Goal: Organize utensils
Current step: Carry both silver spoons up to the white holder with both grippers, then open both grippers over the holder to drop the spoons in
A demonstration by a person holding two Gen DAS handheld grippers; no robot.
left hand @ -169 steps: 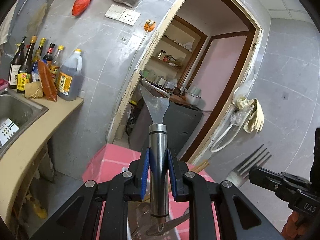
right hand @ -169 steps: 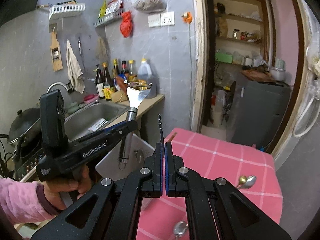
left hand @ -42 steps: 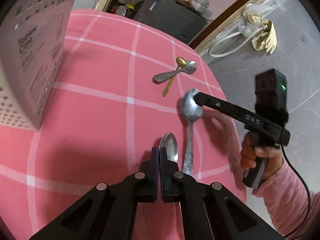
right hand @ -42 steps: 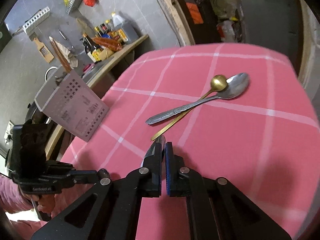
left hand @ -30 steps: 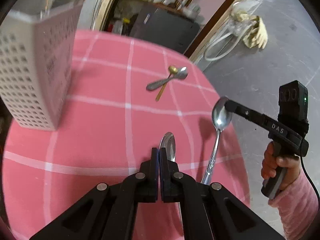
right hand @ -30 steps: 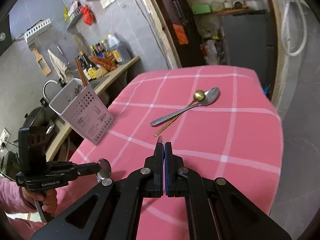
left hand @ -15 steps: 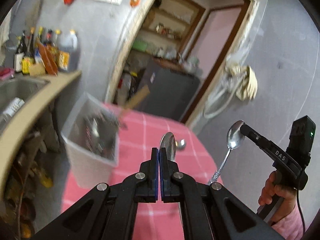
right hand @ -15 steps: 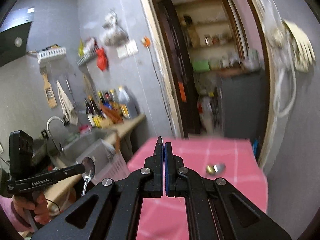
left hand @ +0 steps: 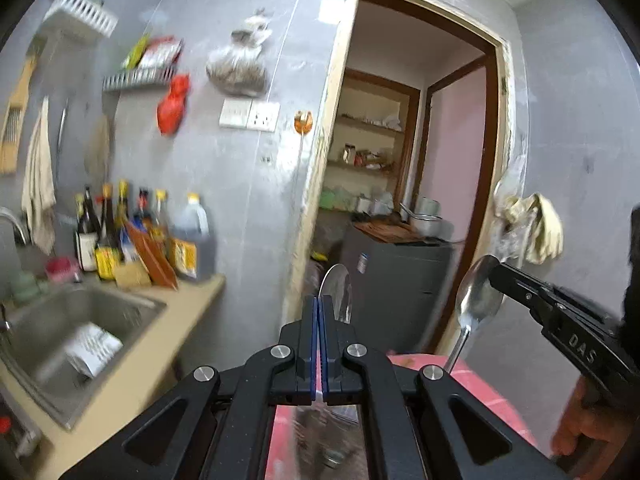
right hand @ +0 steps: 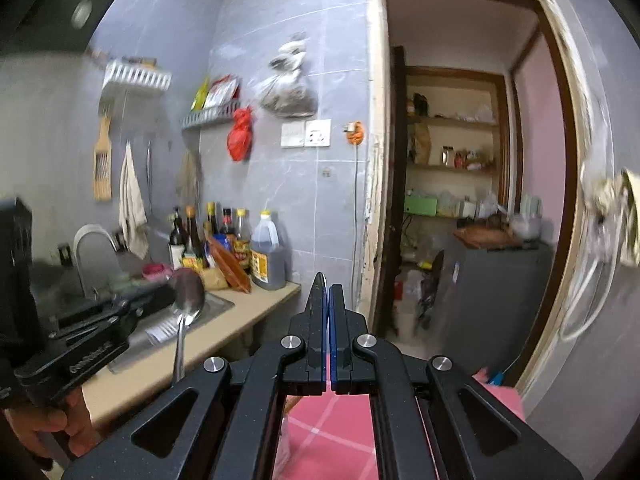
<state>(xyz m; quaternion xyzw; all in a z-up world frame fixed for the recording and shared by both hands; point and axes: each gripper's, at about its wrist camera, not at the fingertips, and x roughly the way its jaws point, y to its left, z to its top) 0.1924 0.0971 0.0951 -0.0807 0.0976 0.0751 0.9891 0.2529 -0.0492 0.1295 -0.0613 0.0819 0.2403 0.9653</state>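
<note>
Raising both spoons higher than half a second ago, the left gripper (left hand: 319, 312) pinches one spoon (left hand: 337, 292) and the right gripper (right hand: 328, 300) clamps another (left hand: 476, 300); the utensil basket has dropped from view, handles partly hidden.

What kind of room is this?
Most likely a small home kitchen: there is a metal sink set in a counter, sauce and oil bottles beside it, and pantry shelves through the doorway.

"DAS" stands on the right claw (left hand: 494, 276); bottle labels unreadable.
</note>
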